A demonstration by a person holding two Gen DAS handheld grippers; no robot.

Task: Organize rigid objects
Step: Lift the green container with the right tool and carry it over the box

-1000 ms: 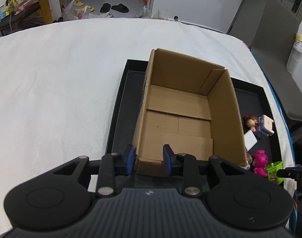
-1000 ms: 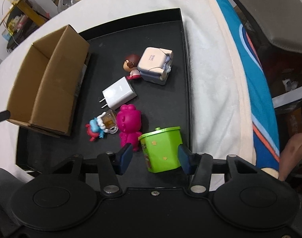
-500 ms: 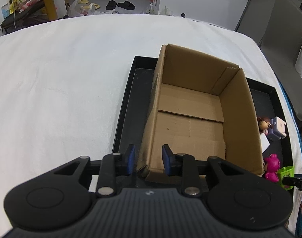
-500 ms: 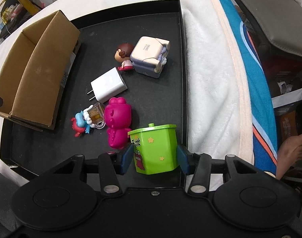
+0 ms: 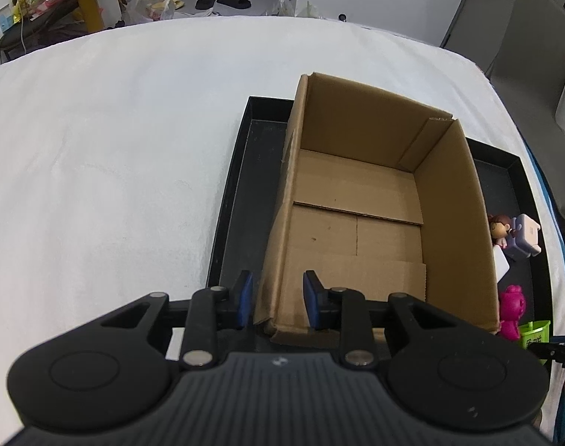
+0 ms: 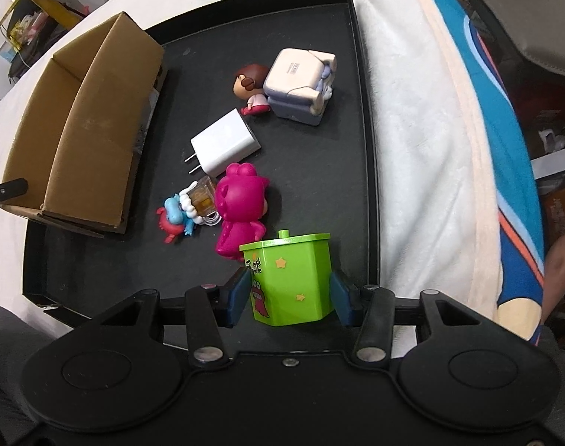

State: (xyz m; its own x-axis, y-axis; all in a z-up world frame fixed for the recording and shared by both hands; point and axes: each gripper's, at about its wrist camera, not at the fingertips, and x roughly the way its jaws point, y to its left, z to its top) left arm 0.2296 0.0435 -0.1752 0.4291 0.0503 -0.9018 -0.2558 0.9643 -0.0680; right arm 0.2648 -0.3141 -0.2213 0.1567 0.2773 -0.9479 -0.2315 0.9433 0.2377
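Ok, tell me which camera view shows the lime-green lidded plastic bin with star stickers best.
The right wrist view: the lime-green lidded plastic bin stands whole and close between the right gripper's blue pads, lid, stars and cartoon print visible. The left wrist view shows only a green sliver at the black tray's far corner.

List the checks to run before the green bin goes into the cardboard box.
1. Grip of right tongs on green bin: ok.
2. Bin upright, lid on: ok.
3. Room inside cardboard box: ok, nothing in it.
4. Grip of left tongs on the box wall: cannot tell; the wall sits between the pads.
5. Bin lifted off the black tray: cannot tell.
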